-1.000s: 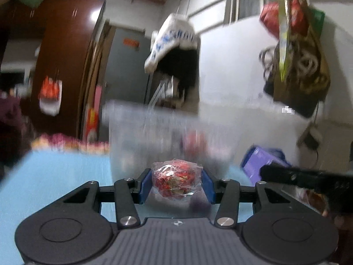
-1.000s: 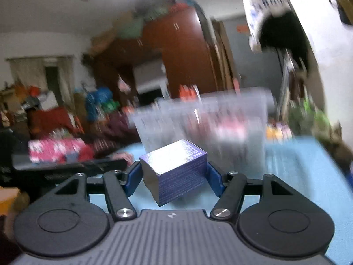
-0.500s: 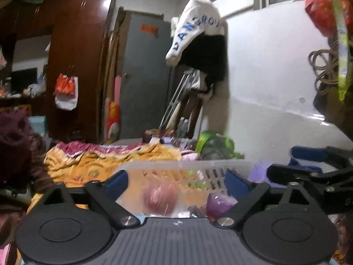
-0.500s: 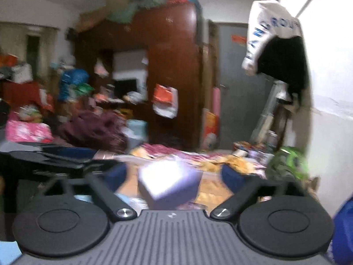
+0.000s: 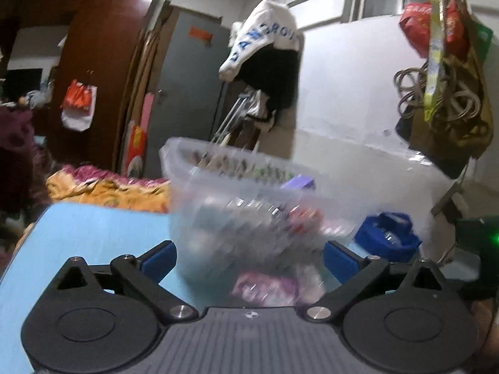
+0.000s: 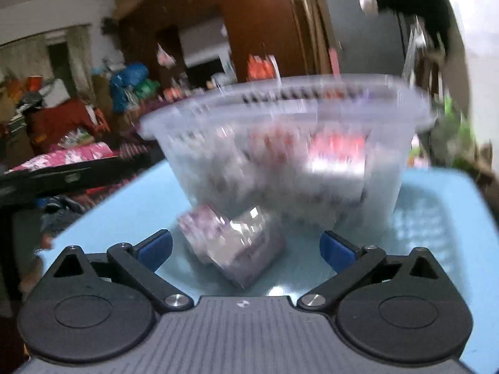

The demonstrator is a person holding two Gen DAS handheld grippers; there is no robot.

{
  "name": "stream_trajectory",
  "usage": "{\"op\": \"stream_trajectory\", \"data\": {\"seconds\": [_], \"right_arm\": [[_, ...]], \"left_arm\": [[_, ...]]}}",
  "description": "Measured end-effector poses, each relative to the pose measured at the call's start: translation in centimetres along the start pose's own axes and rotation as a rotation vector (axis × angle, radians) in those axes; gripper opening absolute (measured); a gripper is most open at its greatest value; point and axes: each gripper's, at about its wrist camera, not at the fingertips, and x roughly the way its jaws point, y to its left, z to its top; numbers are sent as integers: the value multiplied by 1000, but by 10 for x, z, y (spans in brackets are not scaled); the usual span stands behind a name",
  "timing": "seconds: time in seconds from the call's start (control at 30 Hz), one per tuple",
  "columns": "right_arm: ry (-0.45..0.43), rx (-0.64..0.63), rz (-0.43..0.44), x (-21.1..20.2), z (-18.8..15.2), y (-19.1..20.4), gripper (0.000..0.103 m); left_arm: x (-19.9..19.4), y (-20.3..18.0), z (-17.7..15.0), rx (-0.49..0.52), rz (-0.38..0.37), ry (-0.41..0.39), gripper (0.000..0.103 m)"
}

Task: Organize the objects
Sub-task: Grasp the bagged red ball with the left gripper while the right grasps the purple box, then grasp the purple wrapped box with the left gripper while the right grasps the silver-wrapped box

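Left wrist and right wrist views: both claws spread beside a clear basket

Left wrist view first: we are holding our left claw (image 5: 248, 257) with its blue pads spread wide and gripping nothing. Between and just beyond the pads, a clear plastic basket (image 5: 249, 196) is standing on the light blue desk (image 5: 93, 227). Motion blur is smearing the basket, but we are seeing red and purple items through its wall, and a purple box (image 5: 299, 183) is showing near the rim. A blurred purple packet (image 5: 265, 285) is lying on the desk just in front of the basket. Behind, a white and black garment (image 5: 265, 53) is hanging by a grey door (image 5: 187, 93).

From the right wrist view, we are holding our right claw (image 6: 246, 247) with its jaws wide apart, also holding nothing. The same purple packet (image 6: 232, 246) is lying tilted on the desk (image 6: 436, 218) between the pads, touching neither. Whether it is touching the basket (image 6: 280, 155) just behind it we cannot tell. Red-labelled items are blurring inside the basket. A dark wooden wardrobe (image 6: 259, 25) is standing in the cluttered background.
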Motion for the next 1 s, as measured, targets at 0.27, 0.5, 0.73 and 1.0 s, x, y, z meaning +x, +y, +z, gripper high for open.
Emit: {"op": "stream_trajectory", "data": {"seconds": [0.27, 0.5, 0.73, 1.0], "right_arm": [[78, -143, -34, 24, -4, 29, 71], [21, -96, -117, -16, -22, 3, 43], [-19, -62, -149, -36, -26, -17, 50], [-2, -98, -168, -16, -19, -11, 72]], "left_arm": [[8, 19, -7, -63, 24, 19, 101], [21, 4, -17, 15, 35, 81, 101], [63, -35, -20, 141, 69, 198, 100], [86, -47, -18, 180, 159, 290, 99]]}}
